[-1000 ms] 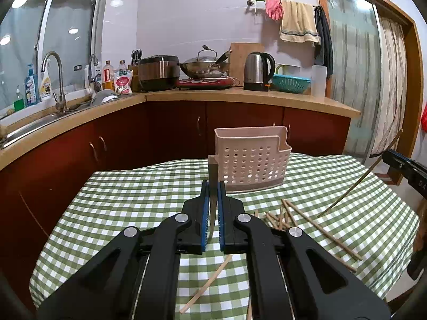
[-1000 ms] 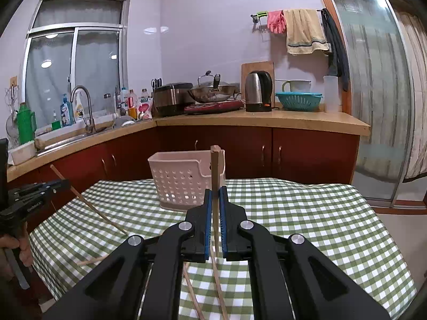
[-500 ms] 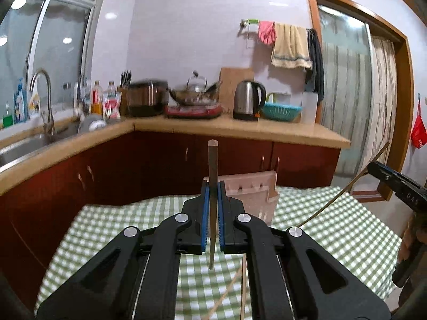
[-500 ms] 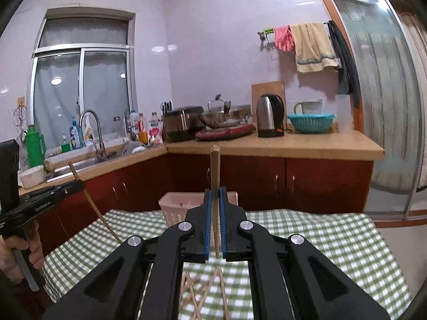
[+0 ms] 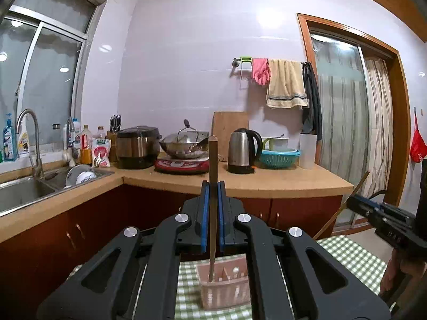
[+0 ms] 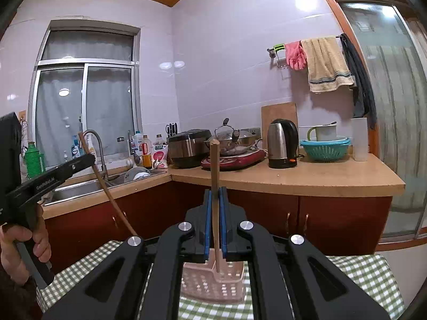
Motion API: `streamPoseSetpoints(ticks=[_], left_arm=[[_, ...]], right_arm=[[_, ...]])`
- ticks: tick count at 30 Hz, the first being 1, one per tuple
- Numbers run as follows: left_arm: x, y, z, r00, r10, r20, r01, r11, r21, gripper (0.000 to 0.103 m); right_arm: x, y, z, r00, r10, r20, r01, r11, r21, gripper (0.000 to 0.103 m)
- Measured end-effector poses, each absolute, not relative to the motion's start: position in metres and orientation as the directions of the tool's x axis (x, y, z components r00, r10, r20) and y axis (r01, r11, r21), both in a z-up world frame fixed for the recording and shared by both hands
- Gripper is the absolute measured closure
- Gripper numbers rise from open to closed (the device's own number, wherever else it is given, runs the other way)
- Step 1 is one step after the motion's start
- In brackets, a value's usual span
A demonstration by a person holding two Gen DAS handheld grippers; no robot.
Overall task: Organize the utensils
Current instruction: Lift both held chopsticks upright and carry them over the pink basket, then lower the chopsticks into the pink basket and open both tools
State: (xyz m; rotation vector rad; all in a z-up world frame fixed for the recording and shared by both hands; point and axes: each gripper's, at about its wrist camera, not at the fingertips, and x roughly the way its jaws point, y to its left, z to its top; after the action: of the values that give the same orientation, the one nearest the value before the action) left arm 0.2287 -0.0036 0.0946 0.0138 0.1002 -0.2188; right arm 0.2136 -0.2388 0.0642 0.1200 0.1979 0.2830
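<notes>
My left gripper [image 5: 213, 186] is shut on a wooden chopstick [image 5: 212, 208] held upright; its lower tip hangs over the pink perforated utensil basket [image 5: 225, 290] on the checked tablecloth. My right gripper [image 6: 215, 193] is shut on another chopstick [image 6: 214, 202], also upright, its lower tip over the same basket [image 6: 213, 280]. The right gripper shows at the right edge of the left wrist view [image 5: 355, 200] with its chopstick. The left gripper shows at the left of the right wrist view [image 6: 89, 158].
A green checked tablecloth [image 6: 368, 274] covers the table. Behind it runs a wooden counter [image 5: 267, 184] with a kettle [image 5: 241, 150], wok, rice cooker and blue colander. A sink [image 5: 24, 189] is at the left. A glass door [image 5: 344, 122] is at the right.
Both grippers have risen and moved forward over the basket with their chopsticks. The loose chopsticks on the table have dropped out of sight below the grippers.
</notes>
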Motion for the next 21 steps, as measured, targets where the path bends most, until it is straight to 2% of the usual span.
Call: streamPoseSetpoints(ticks=[5,18,20,21], left_arm=[[0.269,-0.013,0.074,0.964,-0.221,-0.145,0.221,0.975,-0.01,0.097],[0.338,-0.013,-0.016,0.916,-0.227,-0.331,0.218,0.974,-0.063,0.096],[0.341,-0.012,-0.021,0.915,-0.222,-0.336,0.213,0.975,-0.066,0.09],[0.341,-0.012,-0.023,0.915,-0.219,-0.339,0.21,0.976,-0.064,0.08]], right_arm=[[0.248,-0.237,0.048,0.933,0.293,-0.211,-0.26,0.95,0.17,0.097],[0.303,-0.228,-0.033,0.854,0.334,-0.399,-0.246,0.935,0.256,0.097],[0.305,-0.227,-0.038,0.848,0.33,-0.414,-0.241,0.937,0.254,0.097],[0.305,-0.227,-0.039,0.848,0.328,-0.416,-0.238,0.938,0.253,0.096]])
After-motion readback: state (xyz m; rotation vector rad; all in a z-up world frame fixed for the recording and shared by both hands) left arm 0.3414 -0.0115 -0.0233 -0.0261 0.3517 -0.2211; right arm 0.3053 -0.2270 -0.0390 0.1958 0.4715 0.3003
